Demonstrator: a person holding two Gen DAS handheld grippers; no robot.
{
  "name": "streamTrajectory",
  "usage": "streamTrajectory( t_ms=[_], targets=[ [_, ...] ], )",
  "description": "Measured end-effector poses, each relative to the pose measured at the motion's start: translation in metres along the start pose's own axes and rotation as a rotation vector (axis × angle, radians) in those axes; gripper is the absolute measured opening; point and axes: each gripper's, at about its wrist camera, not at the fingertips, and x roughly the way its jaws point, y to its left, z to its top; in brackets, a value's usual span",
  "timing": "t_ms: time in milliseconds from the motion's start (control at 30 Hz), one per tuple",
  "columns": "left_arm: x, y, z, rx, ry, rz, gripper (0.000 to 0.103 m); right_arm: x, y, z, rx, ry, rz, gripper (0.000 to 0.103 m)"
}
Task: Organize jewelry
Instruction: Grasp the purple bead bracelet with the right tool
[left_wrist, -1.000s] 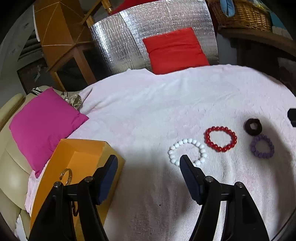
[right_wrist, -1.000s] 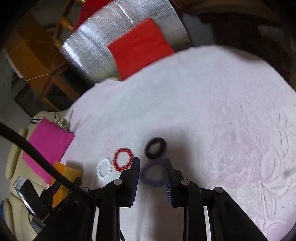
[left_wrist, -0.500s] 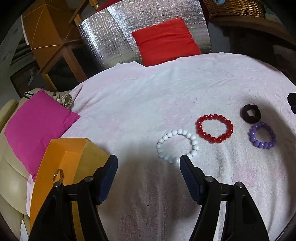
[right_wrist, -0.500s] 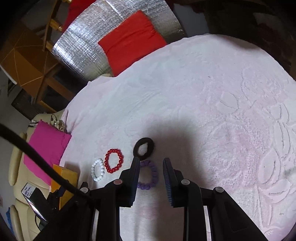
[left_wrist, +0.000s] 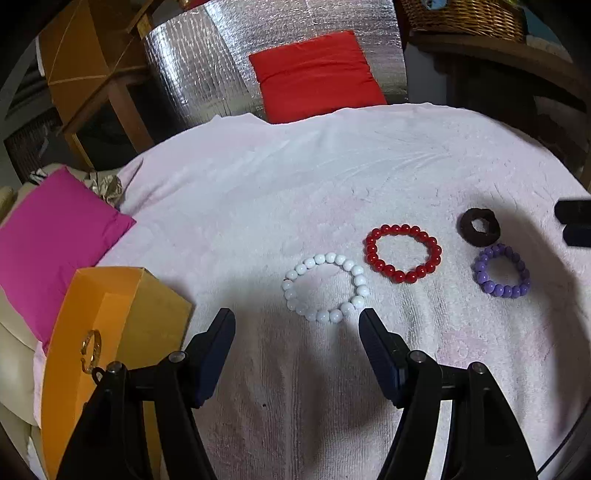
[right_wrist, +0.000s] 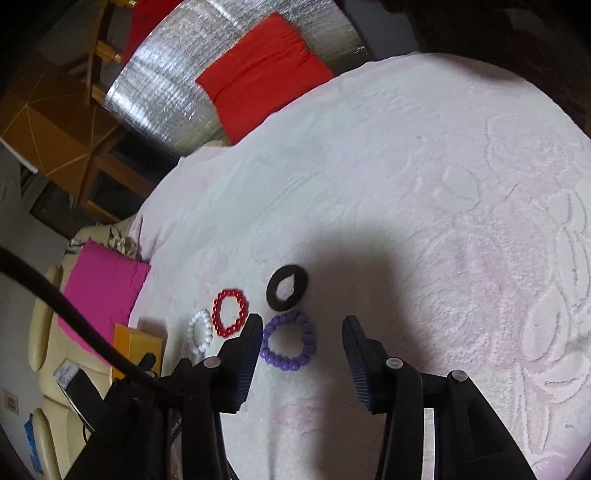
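Note:
On the pale pink towel (left_wrist: 295, 192) lie a white bead bracelet (left_wrist: 325, 288), a red bead bracelet (left_wrist: 403, 253), a purple bead bracelet (left_wrist: 502, 271) and a dark fabric ring (left_wrist: 479, 226). An open orange box (left_wrist: 110, 332) at the left holds a gold ring (left_wrist: 90, 350). My left gripper (left_wrist: 297, 323) is open and empty, just short of the white bracelet. My right gripper (right_wrist: 303, 325) is open and empty, its jaws either side of the purple bracelet (right_wrist: 289, 341). The dark ring (right_wrist: 287, 287), red bracelet (right_wrist: 229, 313) and white bracelet (right_wrist: 200, 330) lie beyond it.
A magenta cushion (left_wrist: 48, 240) lies left of the towel beside the orange box (right_wrist: 138, 345). A red cushion (left_wrist: 314, 74) leans on a silver foil panel (left_wrist: 207, 66) at the back. A wicker basket (left_wrist: 461, 14) sits on a shelf at the back right.
My right gripper has opened wide and moved closer over the purple bracelet. My left gripper has shifted so the white bracelet sits nearer between its fingers.

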Motion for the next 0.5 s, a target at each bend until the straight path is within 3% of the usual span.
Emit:
streamTrajectory(
  t_ms=[233, 367, 500],
  targets=[
    [0.004, 0.023, -0.003, -0.059, 0.031, -0.025, 0.07, 0.027, 0.012, -0.007, -0.053, 0.062, -0.043, 0.042],
    [0.008, 0.031, -0.006, -0.084, 0.055, -0.053, 0.07, 0.05, 0.018, -0.01, -0.089, 0.087, -0.132, 0.041],
    [0.012, 0.038, -0.008, -0.114, 0.072, -0.087, 0.07, 0.061, 0.03, -0.014, -0.192, 0.048, -0.218, 0.026]
  ],
)
